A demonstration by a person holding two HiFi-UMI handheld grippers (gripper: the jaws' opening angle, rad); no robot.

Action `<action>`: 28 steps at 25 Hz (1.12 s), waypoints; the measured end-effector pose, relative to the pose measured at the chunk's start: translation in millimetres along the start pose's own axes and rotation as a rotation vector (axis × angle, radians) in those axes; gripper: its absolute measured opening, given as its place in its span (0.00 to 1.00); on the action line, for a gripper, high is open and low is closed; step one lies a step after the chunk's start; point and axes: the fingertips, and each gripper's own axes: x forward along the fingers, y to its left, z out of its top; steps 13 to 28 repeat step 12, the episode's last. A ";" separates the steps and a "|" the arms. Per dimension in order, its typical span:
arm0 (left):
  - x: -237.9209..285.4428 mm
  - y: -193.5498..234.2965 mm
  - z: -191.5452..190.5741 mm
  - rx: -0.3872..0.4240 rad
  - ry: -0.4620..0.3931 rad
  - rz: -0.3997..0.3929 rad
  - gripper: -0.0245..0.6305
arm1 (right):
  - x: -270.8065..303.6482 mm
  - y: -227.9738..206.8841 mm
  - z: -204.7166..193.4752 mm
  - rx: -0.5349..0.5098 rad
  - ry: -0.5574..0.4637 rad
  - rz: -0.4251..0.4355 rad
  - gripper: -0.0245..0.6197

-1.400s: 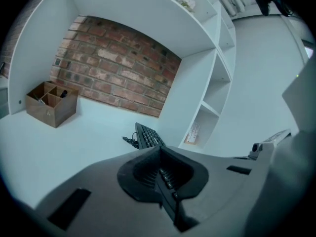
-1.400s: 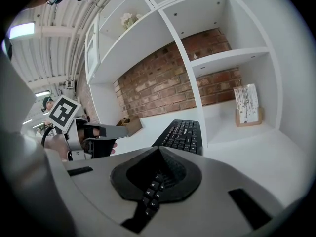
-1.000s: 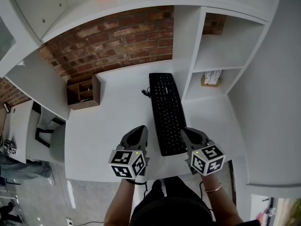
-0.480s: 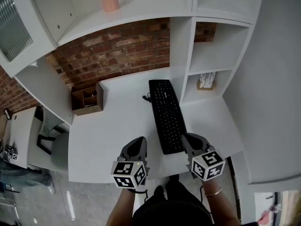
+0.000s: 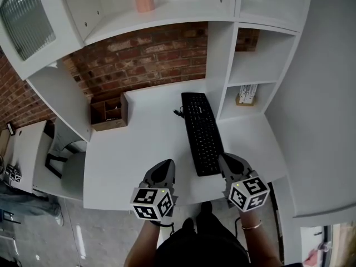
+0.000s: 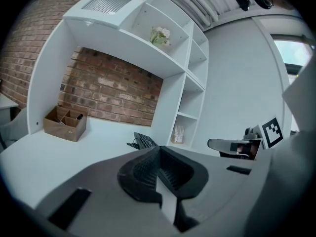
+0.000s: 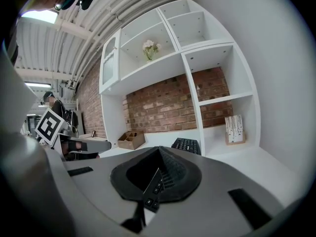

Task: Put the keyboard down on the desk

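a white desk point(image 5: 144, 149) sits in a shelving alcove with a brick wall point(image 5: 144, 54) at 12 o'clock, and a small wooden organiser point(image 5: 108, 113) at 10 o'clock on the desktop. the keyboard point(image 5: 203, 132) lies lengthwise up the middle, running from 12 toward 6, and its cable point(image 5: 178, 113) trails off the far end. whether its near end is fully down or a touch lifted i cannot tell.

the right gripper point(image 5: 224, 160) is at the keyboard's near right corner, at 5 o'clock. its own view shows a strip of keys caught between the pads, so it looks to be pinching that corner. the left gripper point(image 5: 165, 166) hovers at 7 o'clock, beside the keyboard but apart from it, with its jaws pressed together on nothing.

the risk, as i judge it: a one-corner grip gives little control. letting go with that end raised would drop it with a slap. pulling away before the pads part could drag the keyboard toward the desk's 6 o'clock edge, which is close, or tug the cable.
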 end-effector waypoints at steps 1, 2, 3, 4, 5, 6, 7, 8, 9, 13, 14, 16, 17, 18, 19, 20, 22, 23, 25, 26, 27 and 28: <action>-2.1 0.3 0.3 -0.001 -0.002 -0.002 0.05 | -1.4 0.6 0.1 -0.003 -0.001 -0.004 0.05; -4.3 0.7 0.5 0.001 -0.003 -0.001 0.05 | -3.2 0.9 0.0 -0.005 -0.001 -0.010 0.05; -6.4 1.3 0.7 0.004 -0.004 0.000 0.05 | -5.3 1.2 -0.2 -0.006 -0.001 -0.016 0.05; -8.5 2.0 1.0 0.008 -0.005 0.001 0.05 | -7.4 1.6 -0.2 -0.007 -0.002 -0.021 0.05; -10.4 2.7 1.0 0.011 -0.006 0.000 0.05 | -9.2 2.1 -0.1 -0.008 -0.004 -0.025 0.05; -11.9 3.5 0.6 0.014 -0.004 -0.003 0.05 | -10.8 2.9 0.0 -0.009 -0.006 -0.027 0.05; -13.4 4.4 -0.3 0.014 -0.002 -0.007 0.05 | -12.3 3.9 -0.2 -0.008 -0.010 -0.030 0.05; -15.3 5.4 -1.7 0.012 0.001 -0.011 0.05 | -13.8 5.4 -1.1 -0.006 -0.013 -0.032 0.05; -17.6 6.6 -3.4 0.011 0.005 -0.015 0.05 | -15.6 7.3 -2.5 -0.003 -0.016 -0.035 0.05; -26.5 10.5 -9.4 0.014 0.019 -0.019 0.05 | -21.1 14.6 -8.6 0.011 -0.022 -0.046 0.05; -26.5 10.5 -9.4 0.014 0.019 -0.019 0.05 | -21.1 14.6 -8.6 0.011 -0.022 -0.046 0.05; -26.5 10.5 -9.4 0.014 0.019 -0.019 0.05 | -21.1 14.6 -8.6 0.011 -0.022 -0.046 0.05; -26.5 10.5 -9.4 0.014 0.019 -0.019 0.05 | -21.1 14.6 -8.6 0.011 -0.022 -0.046 0.05; -26.5 10.5 -9.4 0.014 0.019 -0.019 0.05 | -21.1 14.6 -8.6 0.011 -0.022 -0.046 0.05; -26.5 10.5 -9.4 0.014 0.019 -0.019 0.05 | -21.1 14.6 -8.6 0.011 -0.022 -0.046 0.05; -26.5 10.5 -9.4 0.014 0.019 -0.019 0.05 | -21.1 14.6 -8.6 0.011 -0.022 -0.046 0.05; -26.5 10.5 -9.4 0.014 0.019 -0.019 0.05 | -21.1 14.6 -8.6 0.011 -0.022 -0.046 0.05; -26.5 10.5 -9.4 0.014 0.019 -0.019 0.05 | -21.1 14.6 -8.6 0.011 -0.022 -0.046 0.05; -26.5 10.5 -9.4 0.014 0.019 -0.019 0.05 | -21.1 14.6 -8.6 0.011 -0.022 -0.046 0.05; -26.5 10.5 -9.4 0.014 0.019 -0.019 0.05 | -21.1 14.6 -8.6 0.011 -0.022 -0.046 0.05; -26.5 10.5 -9.4 0.014 0.019 -0.019 0.05 | -21.1 14.6 -8.6 0.011 -0.022 -0.046 0.05; -26.5 10.5 -9.4 0.014 0.019 -0.019 0.05 | -21.1 14.6 -8.6 0.011 -0.022 -0.046 0.05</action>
